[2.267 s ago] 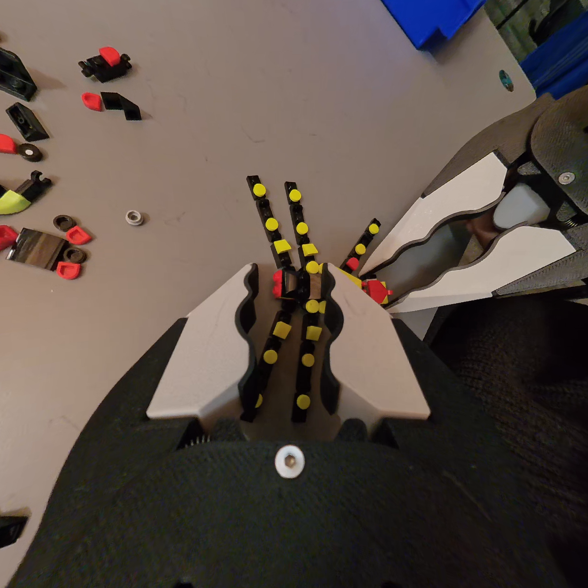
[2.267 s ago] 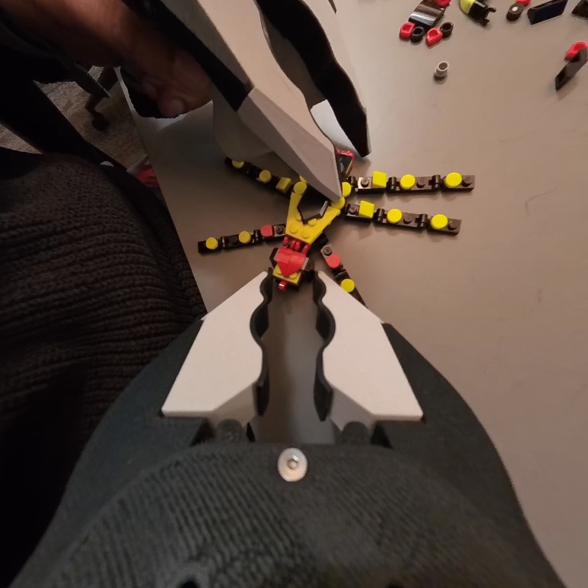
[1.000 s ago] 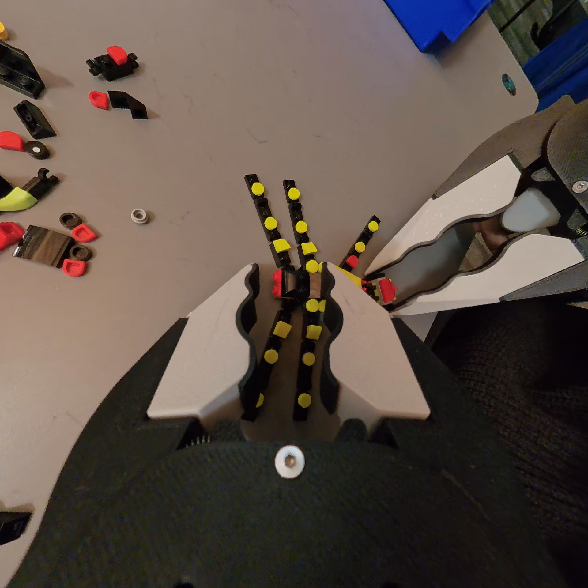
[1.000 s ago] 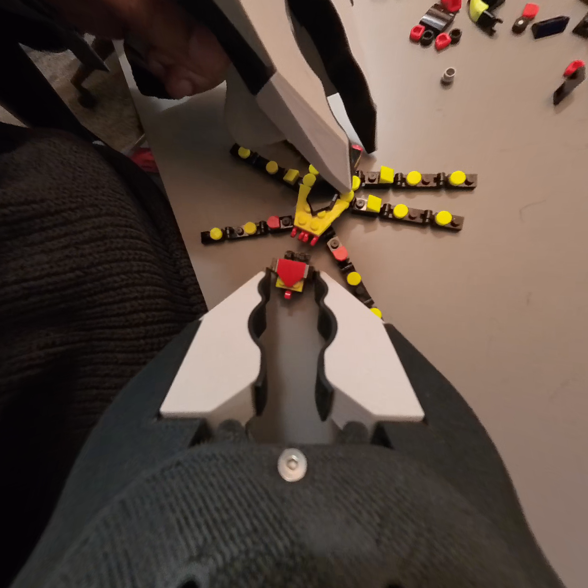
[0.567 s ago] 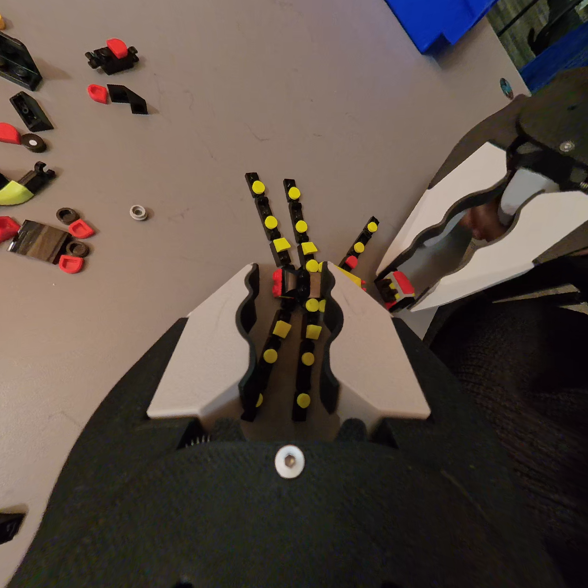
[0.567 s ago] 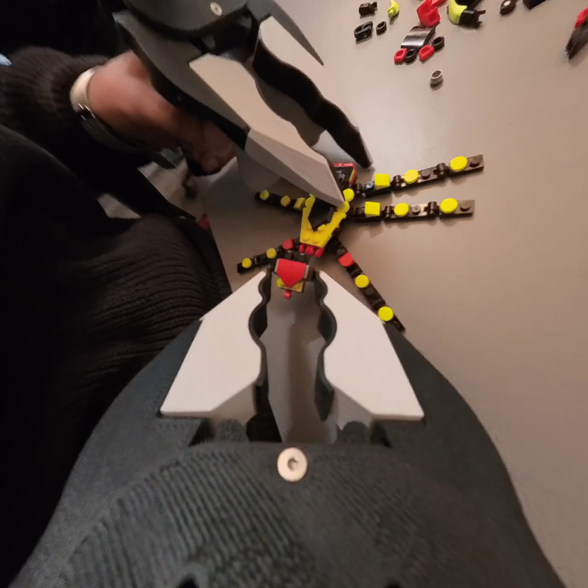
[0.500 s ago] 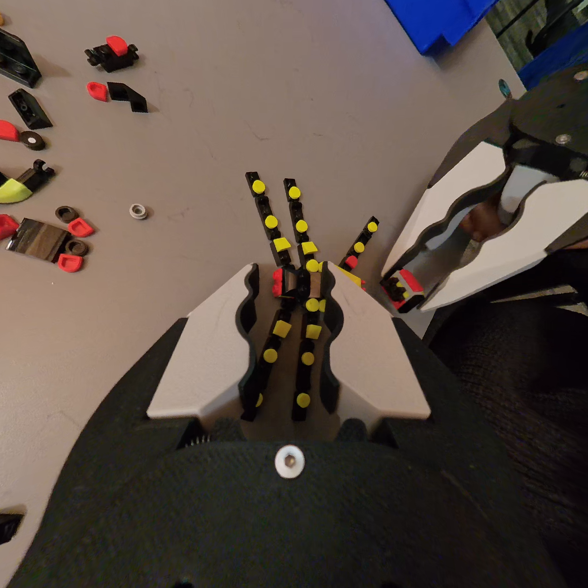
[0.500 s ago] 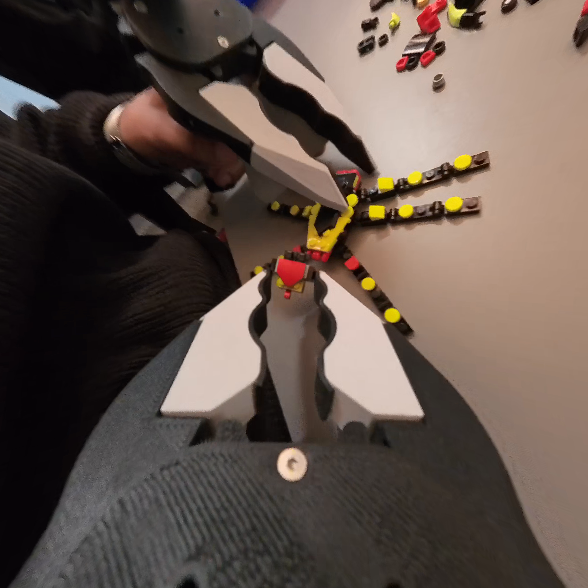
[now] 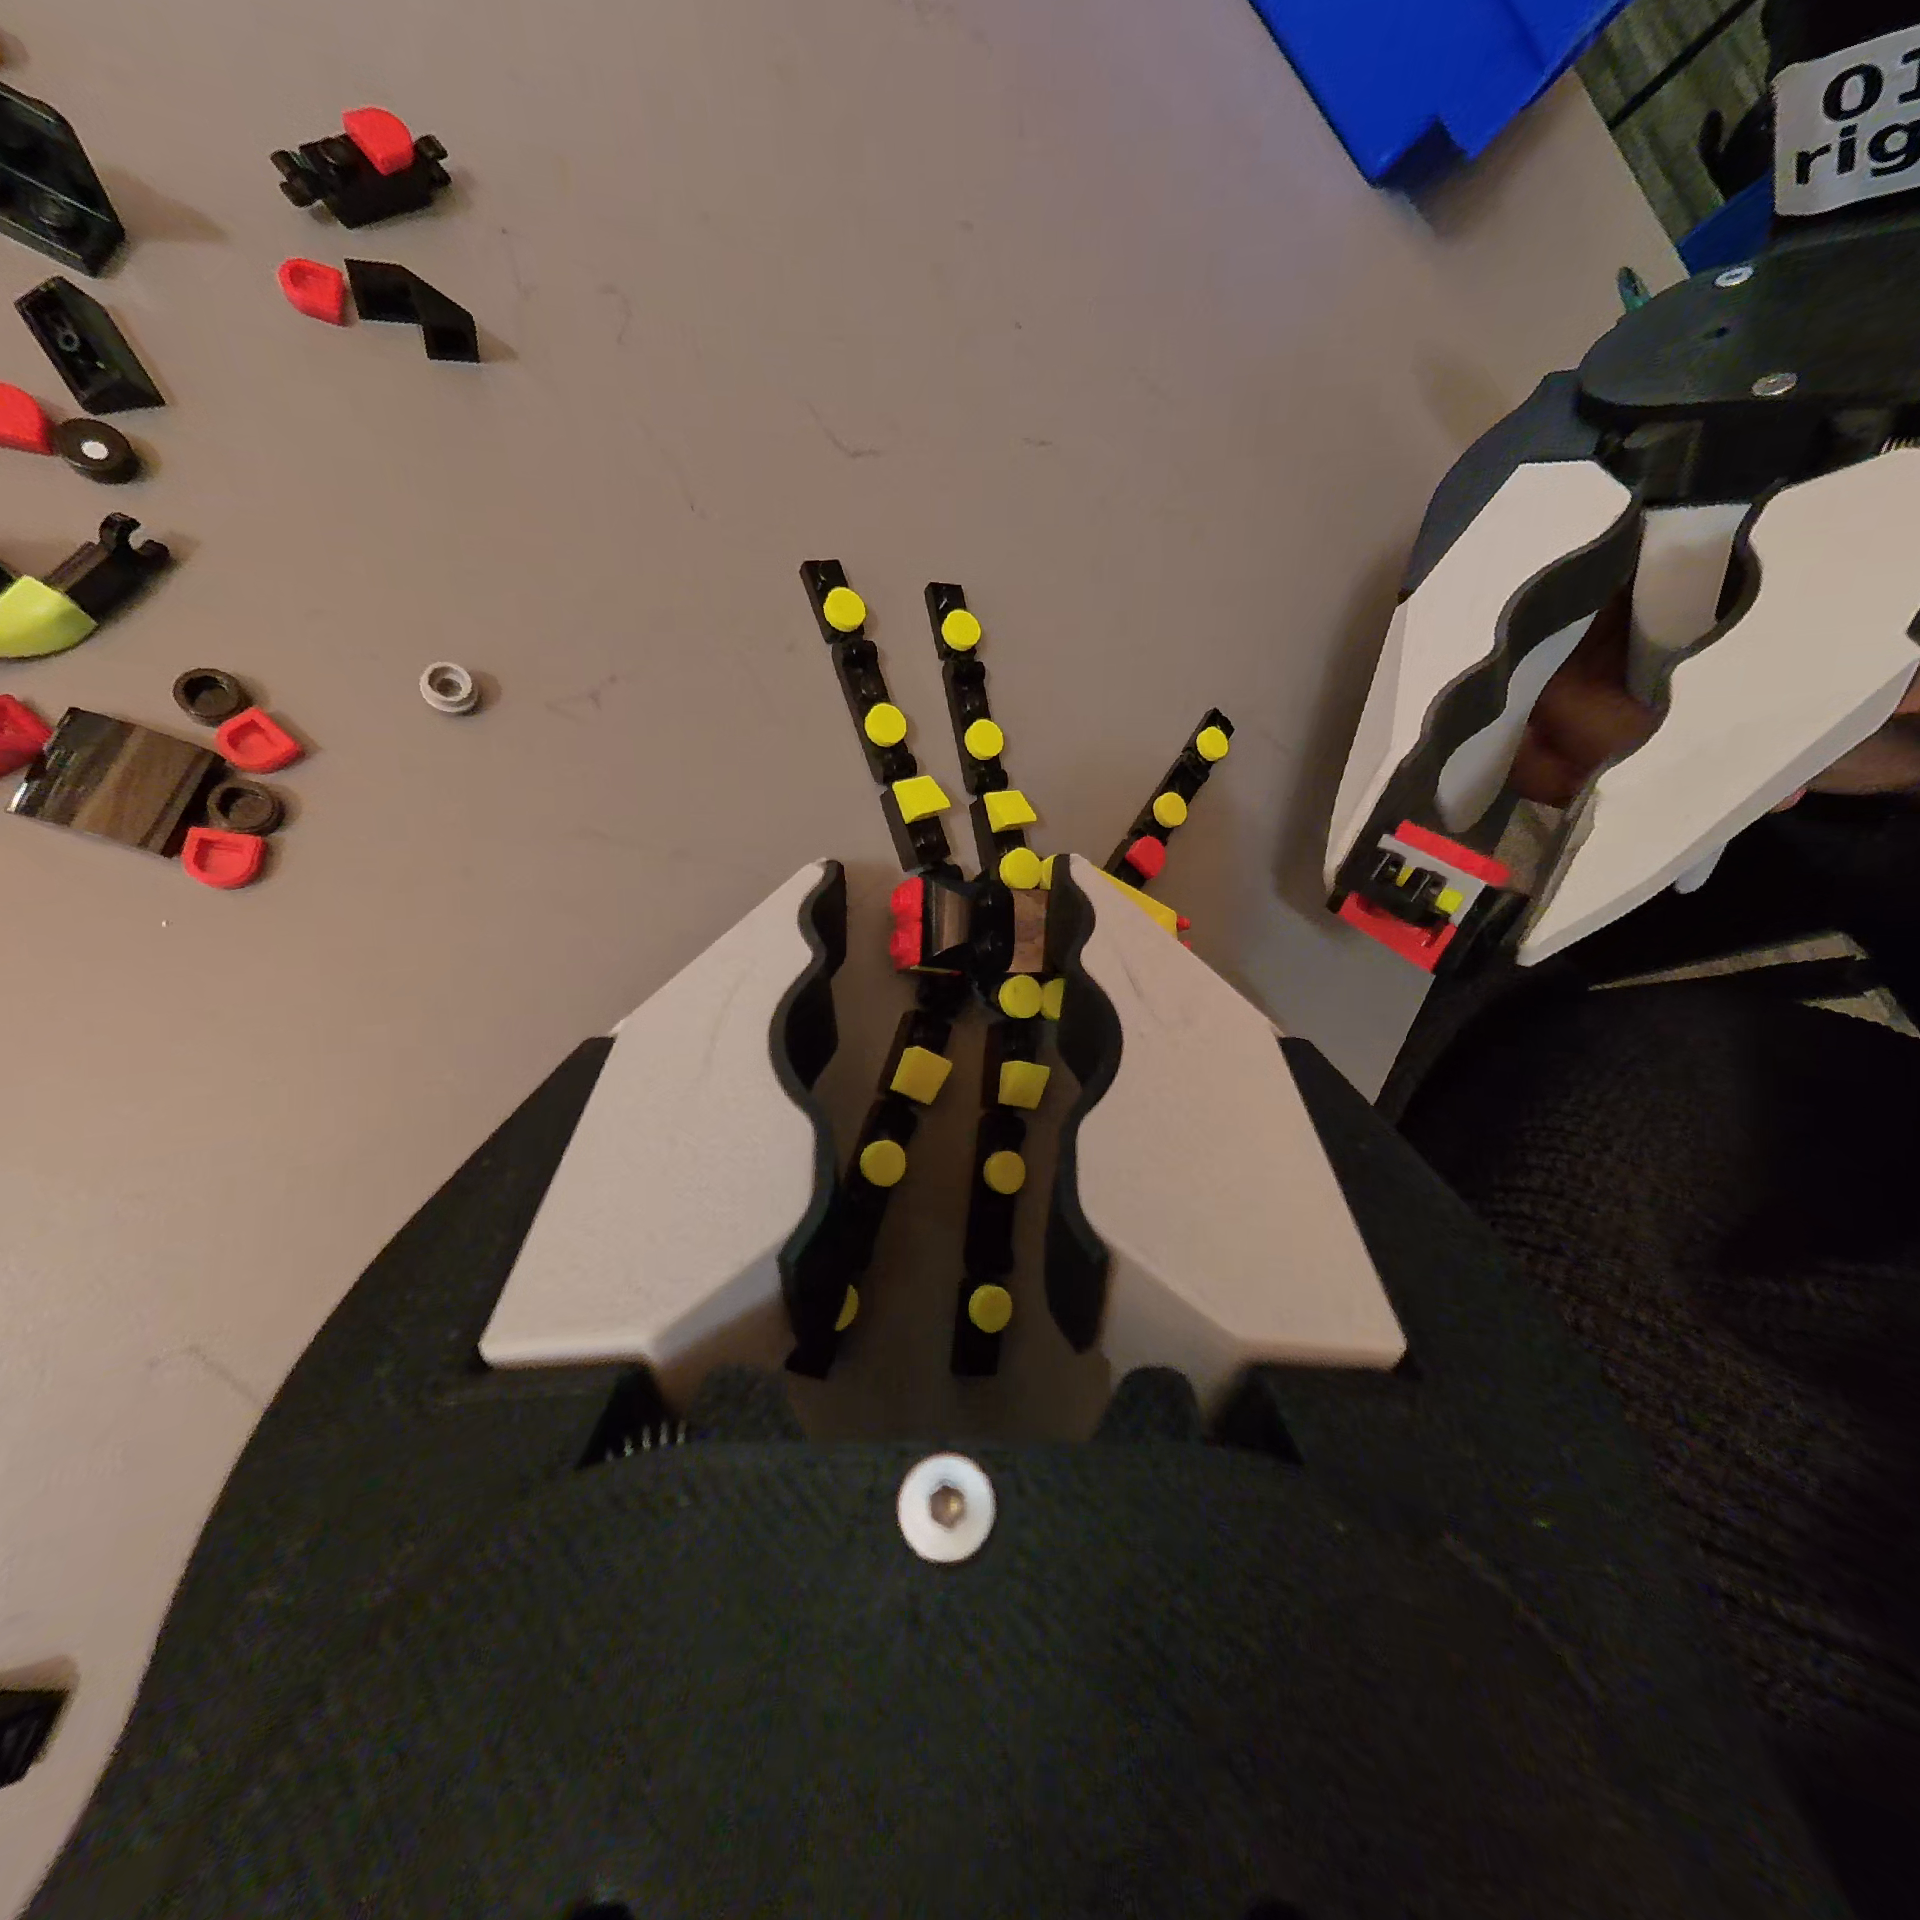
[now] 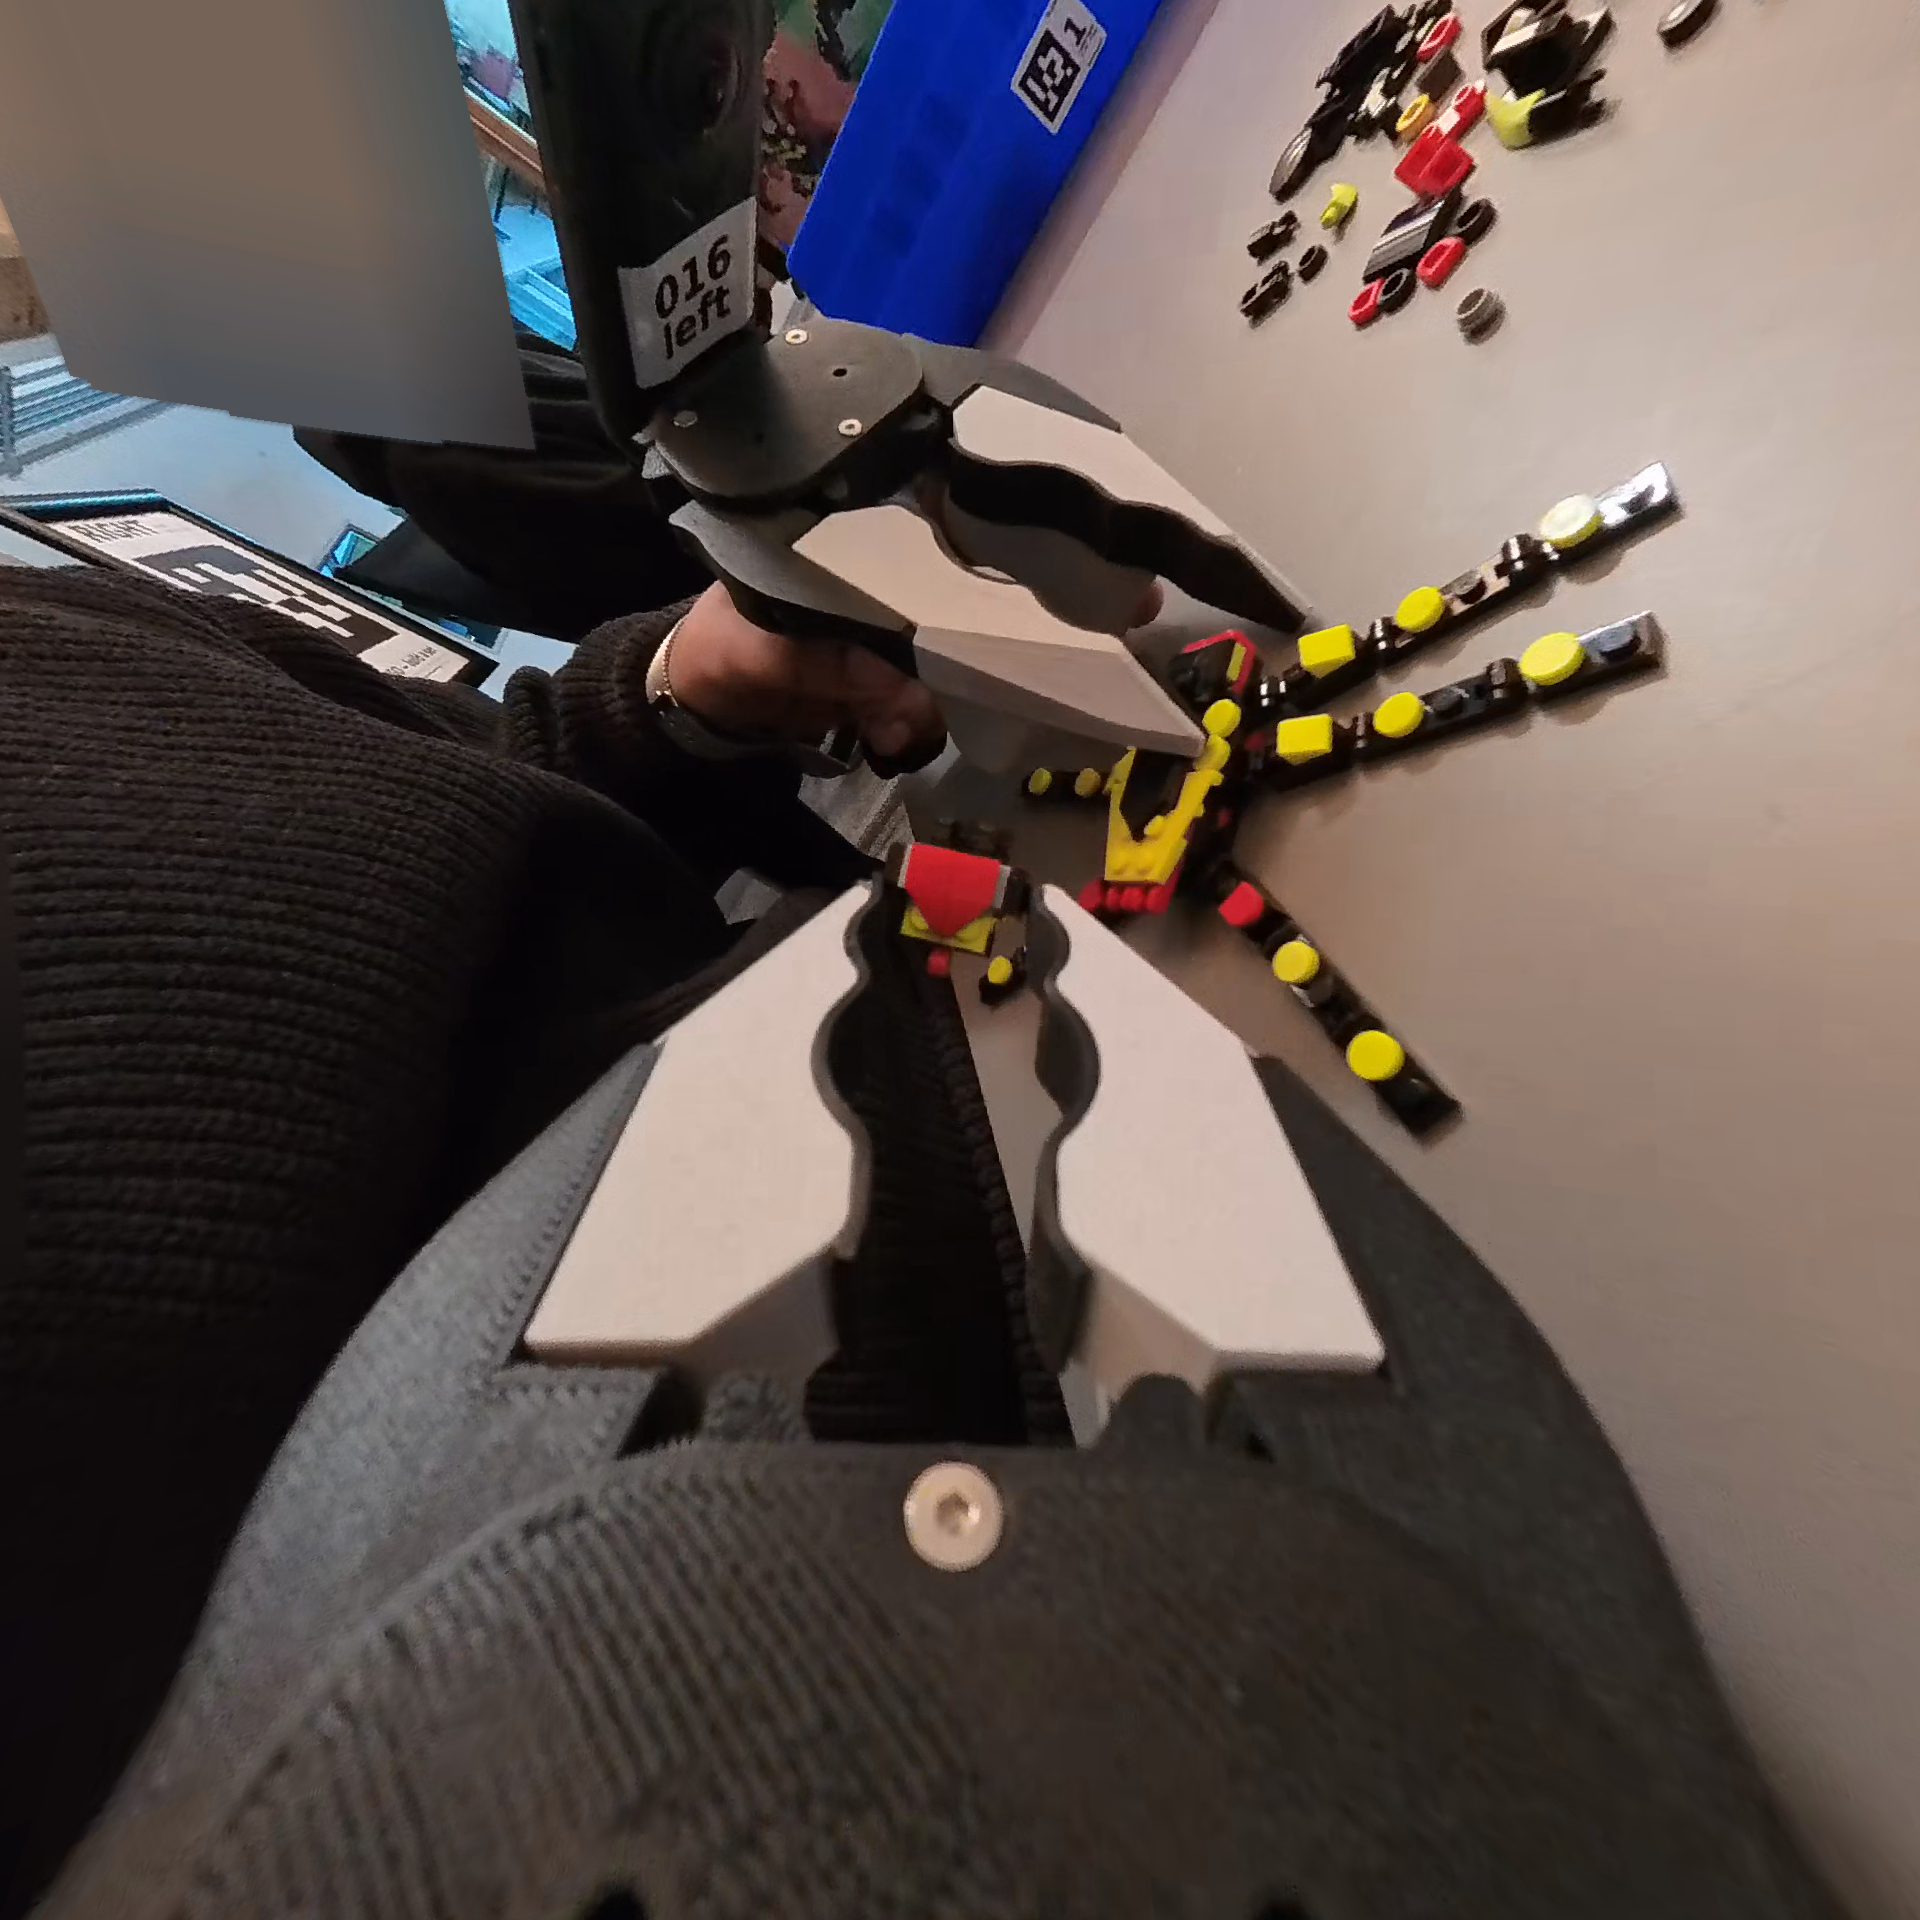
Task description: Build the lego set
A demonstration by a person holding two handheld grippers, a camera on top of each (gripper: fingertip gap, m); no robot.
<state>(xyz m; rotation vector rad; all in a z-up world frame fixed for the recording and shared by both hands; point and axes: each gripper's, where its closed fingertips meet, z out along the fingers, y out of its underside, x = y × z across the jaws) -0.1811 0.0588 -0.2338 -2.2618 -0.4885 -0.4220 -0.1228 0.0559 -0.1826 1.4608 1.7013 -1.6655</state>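
A lego spider [image 10: 1153, 821] with a yellow body and black legs with yellow studs lies on the grey table [image 10: 1558, 1039]. My left gripper [image 9: 951, 914] is shut on the spider's black and red rear part [image 9: 935, 925] and holds it down; it also shows in the right wrist view [image 10: 1242, 681]. My right gripper [image 10: 961, 914] is shut on a small red, yellow and black head piece [image 10: 951, 899], held apart from the spider, off its front end. In the left wrist view that gripper [image 9: 1423, 904] is raised at the right with the piece [image 9: 1403, 904] in its tips.
Loose red, black and yellow pieces [image 9: 135, 769] lie at the left; they show at the top right in the right wrist view [image 10: 1403, 239]. A grey round stud [image 9: 449, 688] lies alone. A blue bin [image 9: 1434, 73] stands at the back. The table's edge and a person's dark sleeve [image 10: 312, 935] are close.
My right gripper has pulled the head piece away from the spider's front, lifted it and tilted. My left gripper and the spider have stayed in place.
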